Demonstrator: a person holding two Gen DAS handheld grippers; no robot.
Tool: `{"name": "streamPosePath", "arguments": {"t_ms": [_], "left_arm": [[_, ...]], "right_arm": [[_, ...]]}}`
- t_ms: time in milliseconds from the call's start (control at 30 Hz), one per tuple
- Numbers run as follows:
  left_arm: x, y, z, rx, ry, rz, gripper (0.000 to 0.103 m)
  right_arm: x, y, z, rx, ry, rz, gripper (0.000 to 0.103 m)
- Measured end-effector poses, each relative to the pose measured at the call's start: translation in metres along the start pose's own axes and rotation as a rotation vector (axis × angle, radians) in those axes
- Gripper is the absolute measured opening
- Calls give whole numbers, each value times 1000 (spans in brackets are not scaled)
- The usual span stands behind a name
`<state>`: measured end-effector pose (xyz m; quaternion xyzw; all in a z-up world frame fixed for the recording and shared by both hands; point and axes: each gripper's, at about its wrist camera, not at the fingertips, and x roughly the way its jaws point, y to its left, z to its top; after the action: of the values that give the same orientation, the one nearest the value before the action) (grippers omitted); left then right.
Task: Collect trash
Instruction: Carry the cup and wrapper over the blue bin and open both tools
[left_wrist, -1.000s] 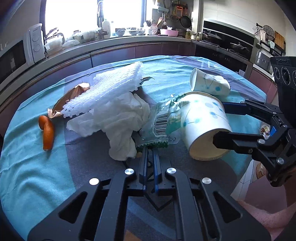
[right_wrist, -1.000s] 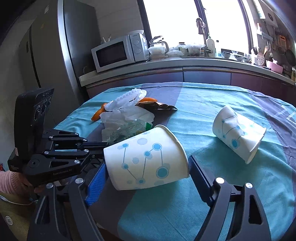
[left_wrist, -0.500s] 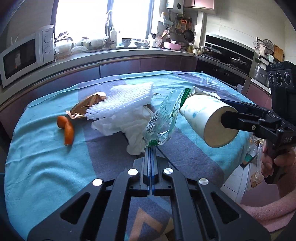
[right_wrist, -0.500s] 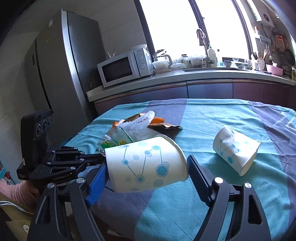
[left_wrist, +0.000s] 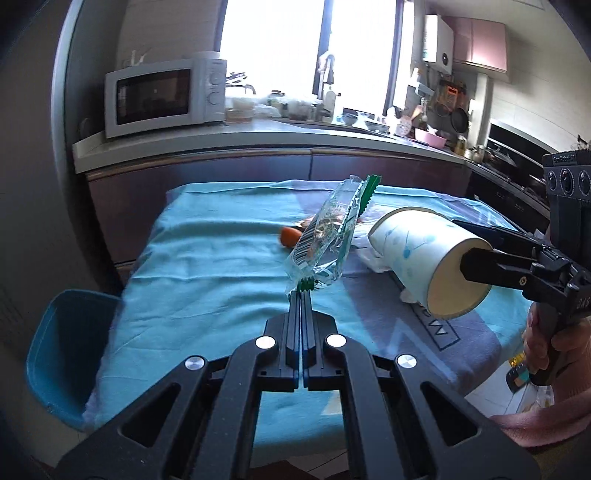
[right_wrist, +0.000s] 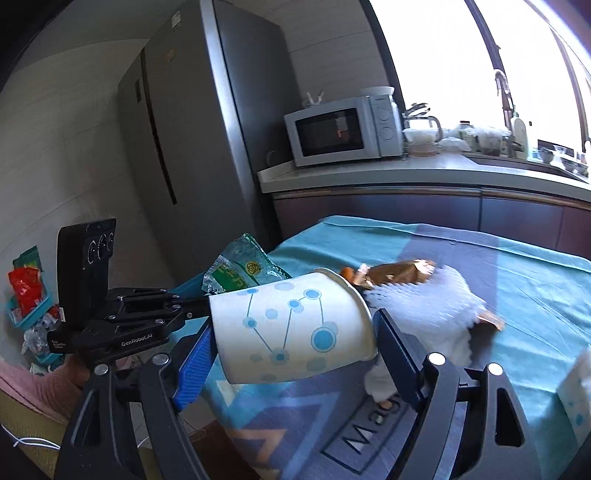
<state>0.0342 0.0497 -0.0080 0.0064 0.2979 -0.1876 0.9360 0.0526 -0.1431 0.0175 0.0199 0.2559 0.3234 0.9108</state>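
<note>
Left claw (left_wrist: 302, 291): pinched fully closed on the bottom seam of a clear plastic wrapper (left_wrist: 327, 236), which stands up from the tips, off the bench (left_wrist: 207, 266).
Right claw (right_wrist: 295, 354): spread wide, gripping a paper cup (right_wrist: 291, 328) on its side, one pad at the base, the other at the rim.
Why held so: gripped end to end, the thin cup wall is likely spared crushing; both pieces ride clear of the cloth, apparently for carrying off to a bin.
Wrapper: crinkled, see-through, green sawtooth edges, barcode on one face.
Cup: white, blue dot-and-line print, mouth pointing away from the left claw.
Beyond the claws: white foam netting (right_wrist: 424, 299), a gold foil wrapper (right_wrist: 395, 271) and an orange scrap (left_wrist: 290, 236) lie on the bench, uncollected.
</note>
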Motion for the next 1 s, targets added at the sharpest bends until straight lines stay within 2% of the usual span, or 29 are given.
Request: {"name": "streamPosePath", "arguments": {"t_ms": [267, 500, 700, 1000], "left_arm": [[-40, 94, -12, -158, -27, 211, 1], [-59, 167, -32, -249, -16, 347, 1], [-58, 211, -49, -298, 24, 426, 1], [-27, 255, -65, -359, 101, 461, 1]], "right_arm": [[82, 56, 39, -110, 65, 142, 79], [138, 102, 56, -190, 114, 223, 79], [181, 128, 62, -234, 170, 263, 79], [248, 158, 61, -275, 276, 251, 79]]}}
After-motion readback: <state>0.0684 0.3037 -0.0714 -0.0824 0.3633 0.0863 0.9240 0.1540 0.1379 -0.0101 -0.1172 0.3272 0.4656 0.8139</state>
